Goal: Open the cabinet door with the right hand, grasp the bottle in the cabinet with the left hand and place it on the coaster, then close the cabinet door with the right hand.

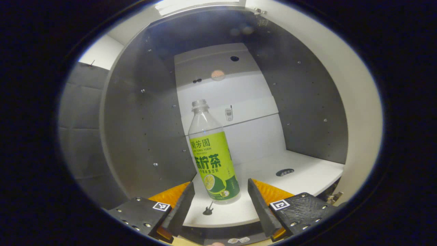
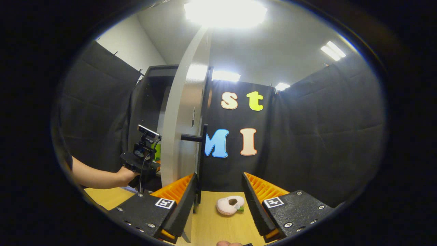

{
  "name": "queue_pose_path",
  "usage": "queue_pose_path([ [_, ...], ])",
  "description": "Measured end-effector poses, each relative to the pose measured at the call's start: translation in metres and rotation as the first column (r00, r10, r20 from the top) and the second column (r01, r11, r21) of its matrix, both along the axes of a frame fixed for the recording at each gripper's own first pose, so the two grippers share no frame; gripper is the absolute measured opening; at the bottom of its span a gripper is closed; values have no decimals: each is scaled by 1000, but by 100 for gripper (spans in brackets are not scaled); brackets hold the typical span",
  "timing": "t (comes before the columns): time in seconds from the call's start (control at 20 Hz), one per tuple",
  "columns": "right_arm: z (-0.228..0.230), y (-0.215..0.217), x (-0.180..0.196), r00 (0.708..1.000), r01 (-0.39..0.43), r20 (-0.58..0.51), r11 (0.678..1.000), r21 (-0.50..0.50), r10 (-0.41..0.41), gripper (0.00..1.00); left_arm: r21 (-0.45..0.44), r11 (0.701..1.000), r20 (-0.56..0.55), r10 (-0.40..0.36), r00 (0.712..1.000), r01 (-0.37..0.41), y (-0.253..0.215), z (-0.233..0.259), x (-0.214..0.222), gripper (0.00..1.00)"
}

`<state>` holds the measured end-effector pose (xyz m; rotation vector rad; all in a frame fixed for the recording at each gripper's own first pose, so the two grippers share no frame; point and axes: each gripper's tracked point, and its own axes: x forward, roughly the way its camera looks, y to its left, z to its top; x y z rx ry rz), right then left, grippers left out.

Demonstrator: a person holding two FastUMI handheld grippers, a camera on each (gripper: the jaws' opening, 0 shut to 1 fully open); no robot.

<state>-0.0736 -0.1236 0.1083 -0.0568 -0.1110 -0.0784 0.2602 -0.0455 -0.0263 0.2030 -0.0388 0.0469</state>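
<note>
Left gripper view: an open cabinet [image 1: 143, 136] stood ahead, its one bottle [image 1: 213, 160] waiting upright on the white shelf [image 1: 307, 177].

The door [image 2: 184, 130], swung wide beside the right gripper [image 2: 218, 201], left the way in clear. The bottle, apparently the shelf's sole content, stood just ahead of the left gripper [image 1: 220, 208], in line with the gap between its spread, empty fingers, seemingly lined up for a grasp. The right gripper too was spread, holding nothing, the handle [image 2: 203, 150] just beyond its fingers. No coaster was identifiable.

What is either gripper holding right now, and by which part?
Nothing. The left gripper is open with the bottle standing between its fingers, untouched; the right gripper is open beside the cabinet door.
</note>
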Motion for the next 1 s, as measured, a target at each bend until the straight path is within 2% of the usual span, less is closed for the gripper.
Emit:
queue_pose_path([
  [0.1,-2,-3,-2,1000,16,0,999,32,-16,85,-3,1000,10,7,1000,-7,10,-3,19,94],
  [0.2,-2,-1,-2,1000,19,-5,998,58,-18,85,-27,999,0,-30,1000,30,8,-11,35,89],
  [0.35,-2,-1,0,1000,19,-9,998,53,-18,85,-27,997,3,-69,998,69,9,-10,49,90],
  [0.4,-2,-1,-1,1000,17,-10,998,54,-16,85,-28,997,13,-70,997,70,10,-9,51,93],
  [0.5,-4,-2,-1,1000,17,-12,998,65,-16,85,-31,995,-5,-98,995,97,3,-13,53,86],
  [0.55,-4,-1,0,1000,16,-13,998,68,-15,85,-8,995,-27,-99,995,99,2,-17,55,86],
  [0.6,-4,-2,1,1000,16,-14,997,70,-15,85,12,995,-60,-101,993,102,1,-22,55,94],
  [0.75,-5,-2,0,1000,13,-10,997,80,-13,85,-24,993,-49,-120,992,118,-2,-22,55,73],
  [1.0,-4,-1,2,1000,13,-3,996,85,-12,85,-47,995,-44,-91,995,89,3,-18,53,70],
])
